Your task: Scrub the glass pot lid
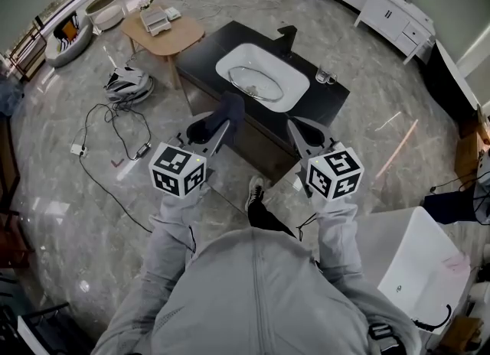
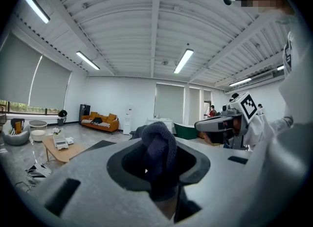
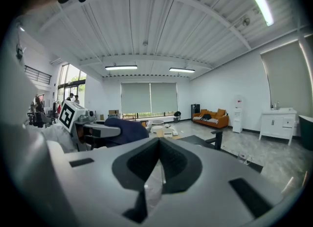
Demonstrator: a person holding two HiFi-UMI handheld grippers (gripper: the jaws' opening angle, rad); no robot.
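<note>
Glass pot lid (image 1: 256, 83): lying flat in the white sink (image 1: 300, 84) of the black bench (image 1: 205, 49), at 12 o'clock from the person in the head view. Its oval outline is running from 10 to 4 o'clock.
Left gripper (image 1: 220, 125): hovering off the bench's near edge. Its jaws are clenching a dark cloth (image 1: 230, 107) that is bulging past the tips.
Right gripper (image 1: 300, 128): hovering level with the left one. Its jaws are pressing together at the tips and grasping nothing.
Key relation: the lid is lying at 1 o'clock from the left jaws and at 11 o'clock from the right jaws, below both. The cloth-bearing left jaws are looking the nearer of the 2.
Step in hand: likely the approach. The cloth is not touching the lid, so scrubbing is not under way.
Coming move: the left jaws are probably needing to travel forward and down into the sink. The right jaws would be needing to part first if they are to steady the rim.
Hazards: a faucet (image 1: 287, 40) is standing at 12 o'clock of the sink and a small clear glass (image 1: 325, 76) at 3 o'clock. Either could be getting knocked.
</note>
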